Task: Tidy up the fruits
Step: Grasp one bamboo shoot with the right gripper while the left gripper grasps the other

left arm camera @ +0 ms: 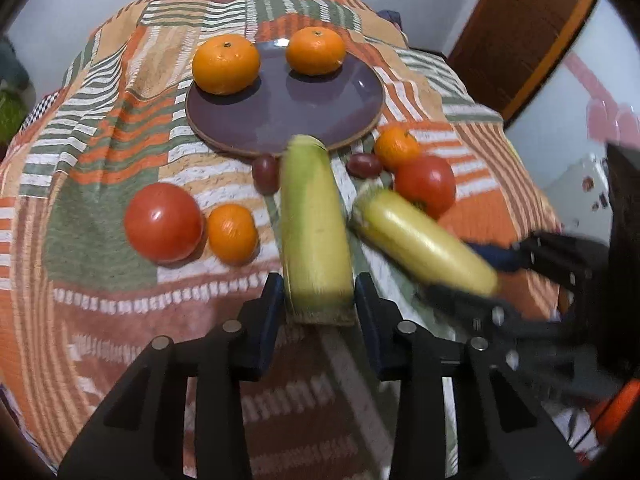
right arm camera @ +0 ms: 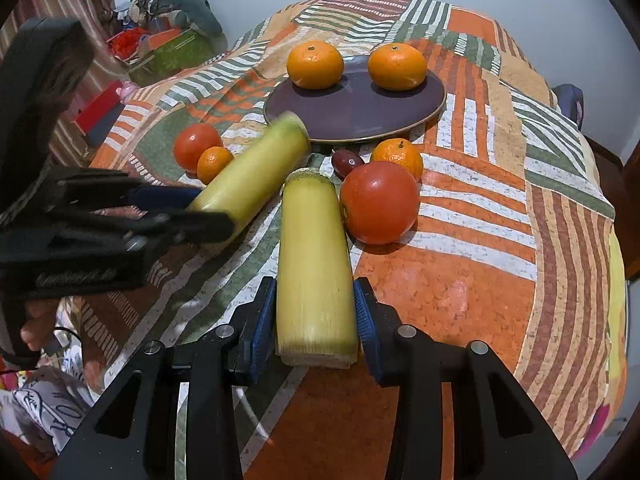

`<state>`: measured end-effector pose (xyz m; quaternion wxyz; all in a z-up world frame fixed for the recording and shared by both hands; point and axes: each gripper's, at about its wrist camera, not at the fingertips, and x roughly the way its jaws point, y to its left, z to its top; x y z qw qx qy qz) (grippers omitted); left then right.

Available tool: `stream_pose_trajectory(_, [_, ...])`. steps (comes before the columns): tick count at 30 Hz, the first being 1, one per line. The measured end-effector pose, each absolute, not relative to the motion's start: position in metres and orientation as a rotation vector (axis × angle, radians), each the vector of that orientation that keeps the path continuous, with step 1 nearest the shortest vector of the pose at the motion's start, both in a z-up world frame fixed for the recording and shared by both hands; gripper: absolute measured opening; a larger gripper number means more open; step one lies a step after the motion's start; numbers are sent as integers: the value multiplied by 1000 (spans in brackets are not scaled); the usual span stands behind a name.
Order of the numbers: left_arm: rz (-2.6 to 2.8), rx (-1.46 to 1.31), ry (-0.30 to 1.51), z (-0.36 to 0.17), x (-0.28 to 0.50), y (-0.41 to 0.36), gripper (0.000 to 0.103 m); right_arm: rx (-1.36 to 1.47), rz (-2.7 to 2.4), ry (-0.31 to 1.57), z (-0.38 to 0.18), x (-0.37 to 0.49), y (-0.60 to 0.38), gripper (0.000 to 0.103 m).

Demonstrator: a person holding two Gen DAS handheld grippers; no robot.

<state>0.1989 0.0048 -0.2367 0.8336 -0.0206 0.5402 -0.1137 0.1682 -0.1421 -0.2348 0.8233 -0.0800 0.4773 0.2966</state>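
My left gripper [left arm camera: 319,300] is shut on the cut end of a pale yellow-green corn cob [left arm camera: 314,220] that points toward the purple plate [left arm camera: 280,120]. My right gripper [right arm camera: 315,320] is shut on a second cob [right arm camera: 314,248], beside a big tomato [right arm camera: 378,202]. Each wrist view shows the other gripper at its side, clamped on its own cob: the right one [left arm camera: 480,276], the left one [right arm camera: 200,210]. Two mandarins [left arm camera: 226,64] [left arm camera: 316,50] sit on the plate's far half. Off the plate lie another tomato [left arm camera: 162,222], two small mandarins [left arm camera: 232,234] [left arm camera: 396,147] and two dark red grapes [left arm camera: 266,172] [left arm camera: 363,165].
A patchwork orange, green and white cloth [right arm camera: 460,280] covers the table and hangs over its edges. A wooden door [left arm camera: 520,32] stands at the far right. Boxes and bags [right arm camera: 160,40] are piled on the floor at the far left. A person's hand [right arm camera: 36,320] grips the left tool.
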Motion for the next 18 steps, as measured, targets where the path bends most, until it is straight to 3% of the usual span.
stream_pose_trajectory(11, [-263,55,1181,-228,159,19,36,-222,646,992,-234,156,-147,35])
stream_pose_trajectory(18, [-287,-53,1161,-215,166,29,36,-180,657,1024,-231,163,-150,36])
